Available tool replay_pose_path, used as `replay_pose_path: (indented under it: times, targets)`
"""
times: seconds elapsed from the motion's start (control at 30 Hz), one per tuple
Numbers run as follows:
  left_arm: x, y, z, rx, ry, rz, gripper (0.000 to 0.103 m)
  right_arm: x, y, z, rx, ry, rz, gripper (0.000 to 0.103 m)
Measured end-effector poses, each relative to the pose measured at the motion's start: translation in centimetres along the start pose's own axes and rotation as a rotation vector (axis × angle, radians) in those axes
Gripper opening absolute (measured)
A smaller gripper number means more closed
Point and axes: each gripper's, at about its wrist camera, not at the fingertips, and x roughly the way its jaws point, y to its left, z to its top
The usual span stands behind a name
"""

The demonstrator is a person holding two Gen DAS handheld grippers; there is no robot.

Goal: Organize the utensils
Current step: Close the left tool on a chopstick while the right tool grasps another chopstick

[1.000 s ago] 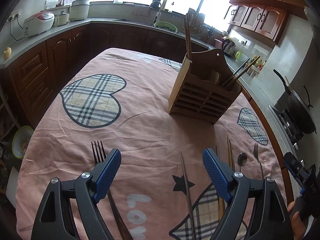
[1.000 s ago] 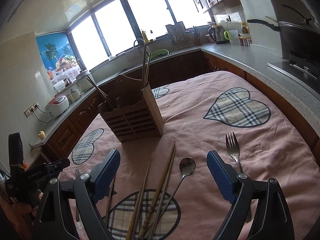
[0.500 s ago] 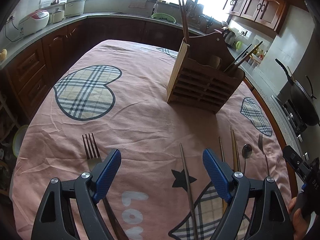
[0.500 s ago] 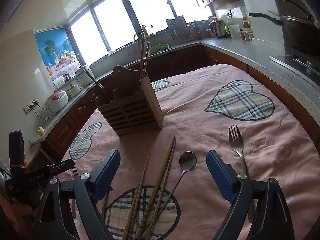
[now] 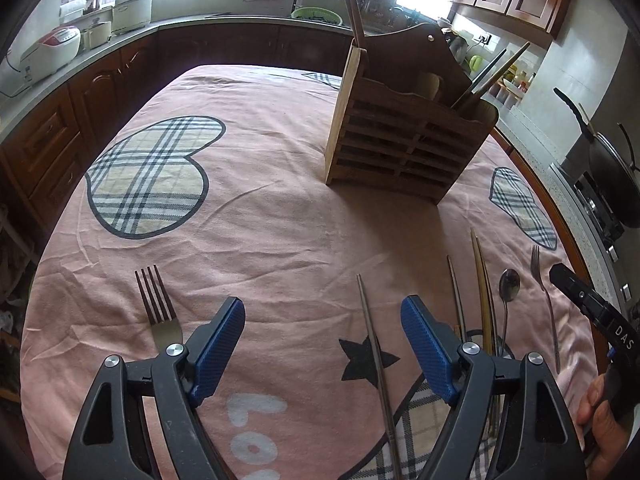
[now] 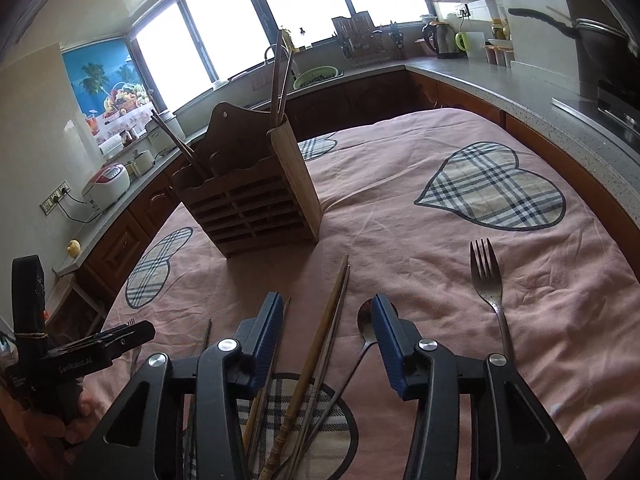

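A wooden utensil holder (image 5: 404,136) (image 6: 248,200) stands mid-table with chopsticks upright in it. My left gripper (image 5: 322,320) hovers low over the pink cloth, its jaws closing a little. One thin chopstick (image 5: 370,332) lies on the cloth below the gap, untouched. A fork (image 5: 158,308) lies just left of the left finger. My right gripper (image 6: 326,320) is closing around a bundle of chopsticks (image 6: 340,280) on the cloth. Its pads stand apart from them. A spoon (image 6: 363,322) peeks from behind the right finger, and a second fork (image 6: 486,276) lies further right.
The pink tablecloth (image 5: 280,200) with plaid hearts covers the table. Dark cabinets and grey counters ring it, with rice cookers (image 5: 52,46) on the left and a wok (image 5: 612,184) on the right. The other gripper and a hand show at each view's edge (image 5: 588,308) (image 6: 80,352).
The right jaws have narrowed markedly around the chopstick bundle. Both grippers have sunk closer to the cloth and moved forward. The left jaws have narrowed slightly.
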Motion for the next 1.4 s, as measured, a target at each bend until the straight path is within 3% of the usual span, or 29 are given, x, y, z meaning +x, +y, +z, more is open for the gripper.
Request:
replay_pose_path:
  times: [0.17, 0.47, 0.67, 0.83, 1.0, 1.1, 1.23, 1.4]
  targets:
    - [1.5, -0.4, 0.3, 0.009, 0.032, -0.006, 0.067, 1.7, 0.3, 0.6, -0.01, 0.035, 0.017, 0.025]
    - [4.2, -1.5, 0.8, 0.047, 0.094, -0.012, 0.06, 5.6, 2.6, 0.6, -0.047, 0.118, 0.079, 0.023]
    - [6.4, -1.8, 1.0, 0.066, 0.133, -0.003, 0.048, 8.3, 3.6, 0.1, -0.075, 0.183, 0.097, 0.02]
    - [7.1, -2.5, 1.3, 0.115, 0.127, 0.014, 0.047, 10.7, 4.0, -0.5, -0.105, 0.253, 0.088, 0.015]
    - [7.8, -3.9, 1.1, 0.181, 0.117, 0.056, 0.047, 10.6, 3.9, -0.4, -0.13, 0.234, 0.081, 0.007]
    - [7.9, -4.5, 0.8, 0.208, 0.105, 0.073, 0.037, 10.5, 3.7, -0.4, -0.126, 0.236, 0.083, 0.007]
    - [7.8, -4.3, 0.8, 0.199, 0.113, 0.04, 0.007, 10.3, 3.5, -0.3, -0.112, 0.231, 0.094, 0.006]
    - [7.0, -2.8, 1.5, 0.127, 0.114, -0.027, 0.005, 9.5, 3.4, 0.2, -0.083, 0.209, 0.111, 0.005]
